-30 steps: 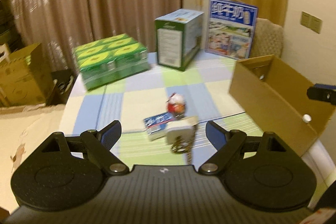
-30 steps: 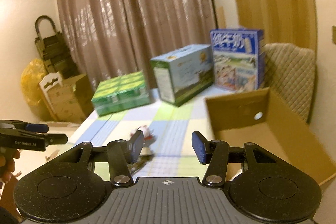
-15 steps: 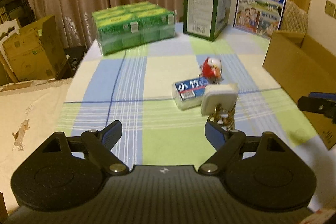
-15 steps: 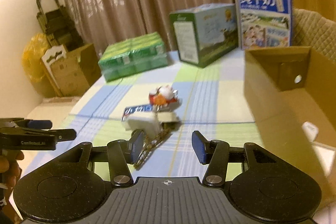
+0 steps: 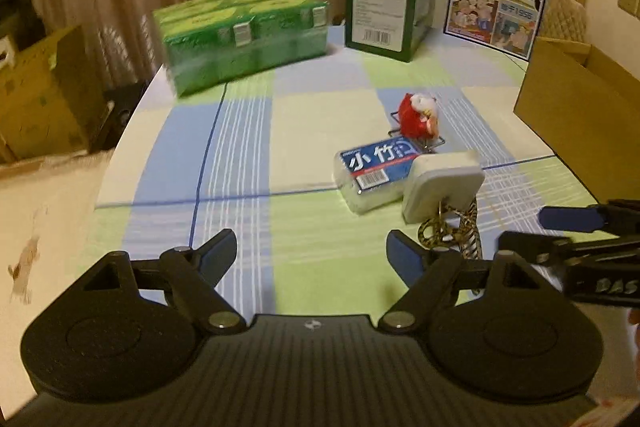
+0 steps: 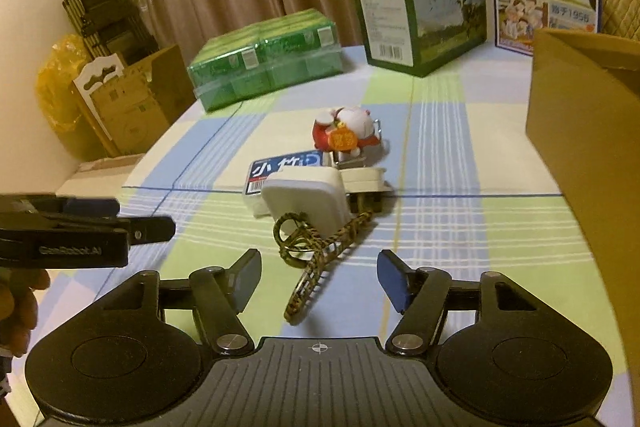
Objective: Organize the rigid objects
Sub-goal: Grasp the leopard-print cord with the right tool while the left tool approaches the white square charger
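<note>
Rigid clutter sits mid-table on the checked cloth (image 6: 440, 227): a white rounded-square plastic box (image 6: 306, 201) touching a blue-labelled clear case (image 6: 286, 167), a red-and-white toy figure (image 6: 344, 135) at twelve o'clock, a patterned keyring strap (image 6: 316, 263) at six. Right gripper (image 6: 319, 281) is opening around the strap's end, pads clear; left gripper (image 5: 310, 255) is closing, empty.
</note>
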`<state>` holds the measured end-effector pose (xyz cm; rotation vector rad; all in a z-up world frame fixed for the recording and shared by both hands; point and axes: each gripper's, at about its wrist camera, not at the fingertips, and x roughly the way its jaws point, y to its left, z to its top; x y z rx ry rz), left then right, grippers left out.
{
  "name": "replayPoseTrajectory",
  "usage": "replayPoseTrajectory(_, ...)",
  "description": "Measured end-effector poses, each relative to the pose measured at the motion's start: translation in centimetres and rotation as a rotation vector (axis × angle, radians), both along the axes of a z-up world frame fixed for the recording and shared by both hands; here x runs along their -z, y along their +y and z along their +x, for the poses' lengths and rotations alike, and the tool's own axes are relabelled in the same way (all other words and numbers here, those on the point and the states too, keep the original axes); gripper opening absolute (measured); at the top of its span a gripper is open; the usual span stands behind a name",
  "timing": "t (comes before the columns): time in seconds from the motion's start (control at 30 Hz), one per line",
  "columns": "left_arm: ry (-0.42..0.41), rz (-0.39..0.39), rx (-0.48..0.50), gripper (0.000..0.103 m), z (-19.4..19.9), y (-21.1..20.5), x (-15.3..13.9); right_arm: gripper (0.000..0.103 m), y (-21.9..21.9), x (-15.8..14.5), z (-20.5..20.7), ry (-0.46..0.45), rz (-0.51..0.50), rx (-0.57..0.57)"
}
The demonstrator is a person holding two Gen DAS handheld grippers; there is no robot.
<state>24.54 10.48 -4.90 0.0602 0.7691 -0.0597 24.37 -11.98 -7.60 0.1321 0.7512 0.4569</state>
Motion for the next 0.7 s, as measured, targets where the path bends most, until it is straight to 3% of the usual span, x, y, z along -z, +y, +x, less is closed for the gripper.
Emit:
replayPoseTrajectory(0.27, 0.020, -0.016, 0.052, 0.079, 2.0, 0.2, 0.5, 0.067, 2.8, 2.1, 1.6, 0.000, -0.036, 0.029)
replayPoseTrajectory(0.57, 0.042, -0.070, -0.008, 0.079, 2.8, 1.9, 0.6, 0.067, 5.1, 4.0, 3.4, -0.010, -0.079, 0.075)
replayPoseTrajectory(0.63, 0.043, -0.072, -0.010, 0.079, 2.8, 1.9, 0.6, 0.066, 5.1, 4.2, 3.7, -0.012, -0.084, 0.099)
replayPoseTrajectory(0.7, 0.044, -0.081, -0.013, 0.079, 2.8, 1.9, 0.6, 0.053, 5.0, 4.2, 3.8, -0.016, -0.083, 0.113)
